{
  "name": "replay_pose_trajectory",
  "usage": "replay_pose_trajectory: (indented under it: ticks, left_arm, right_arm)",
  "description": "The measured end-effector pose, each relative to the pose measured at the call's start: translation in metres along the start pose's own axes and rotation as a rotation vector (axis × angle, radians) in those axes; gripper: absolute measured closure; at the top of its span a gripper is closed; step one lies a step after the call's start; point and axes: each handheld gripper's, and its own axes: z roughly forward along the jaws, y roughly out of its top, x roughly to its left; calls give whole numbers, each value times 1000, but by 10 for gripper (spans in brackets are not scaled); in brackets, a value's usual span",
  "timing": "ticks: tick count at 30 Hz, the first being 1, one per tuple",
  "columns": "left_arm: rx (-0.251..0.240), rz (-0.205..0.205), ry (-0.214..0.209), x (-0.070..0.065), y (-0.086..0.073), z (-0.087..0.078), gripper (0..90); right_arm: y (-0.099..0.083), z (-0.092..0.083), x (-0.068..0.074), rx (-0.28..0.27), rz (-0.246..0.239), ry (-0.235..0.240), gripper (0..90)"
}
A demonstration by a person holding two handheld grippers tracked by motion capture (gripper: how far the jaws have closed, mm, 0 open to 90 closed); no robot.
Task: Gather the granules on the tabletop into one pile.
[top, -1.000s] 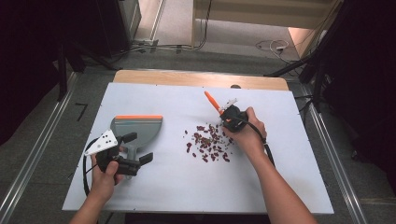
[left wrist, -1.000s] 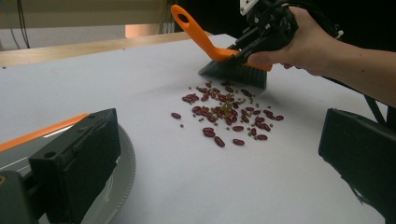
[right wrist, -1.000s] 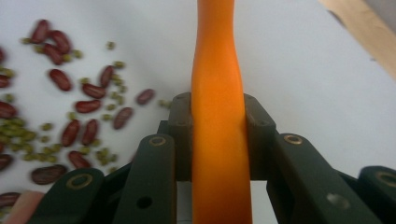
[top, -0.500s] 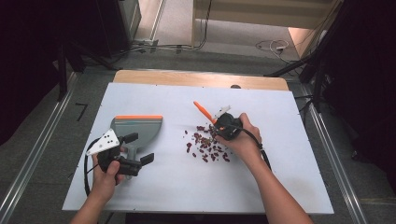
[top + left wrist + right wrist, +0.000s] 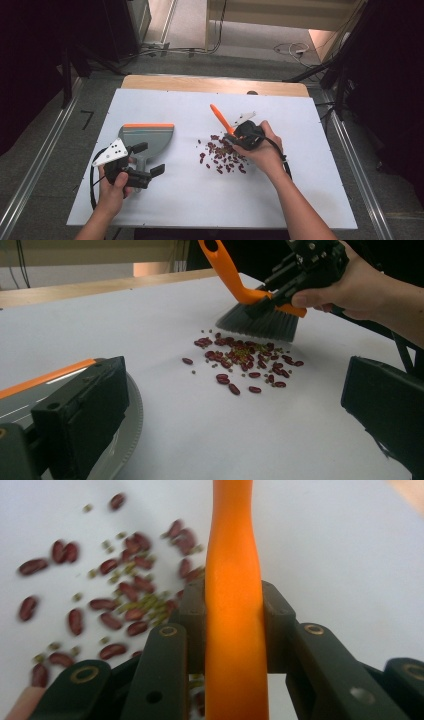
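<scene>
A pile of red beans (image 5: 222, 155) mixed with small green ones lies mid-table. My right gripper (image 5: 239, 137) is shut on the orange handle of a small brush (image 5: 220, 117). The brush's grey bristles (image 5: 257, 322) sit at the far edge of the beans (image 5: 245, 360). In the right gripper view the handle (image 5: 234, 580) is clamped between both jaws, with beans (image 5: 130, 595) beyond. My left gripper (image 5: 148, 159) is open at the near left, jaws wide with nothing between them. One jaw sits over a grey dustpan (image 5: 147, 137) with an orange lip (image 5: 45, 377).
The white tabletop (image 5: 175, 200) has bare room in front of and to the right of the beans. A wooden strip (image 5: 210, 85) runs along the far edge. Cables lie on the floor beyond, and metal rails flank both sides.
My right gripper and the brush have shifted a little left and nearer, onto the far side of the bean pile, and the handle leans more to the left. The left gripper stayed put.
</scene>
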Motion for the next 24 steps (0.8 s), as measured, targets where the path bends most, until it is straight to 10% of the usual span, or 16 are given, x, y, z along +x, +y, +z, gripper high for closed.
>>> replay_pose_trajectory:
  ticks: [14,17,24]
  left_arm:
    - [3,3,0,0,-1,-1,0]
    - [0,3,-1,1,-1,-2,0]
    - [3,5,1,1,-1,-2,0]
  right_arm:
    - [49,35,-9,3,-180,-144,686]
    - [51,48,-2,28,-176,-57,685]
    - [49,48,16,58,-235,-36,679]
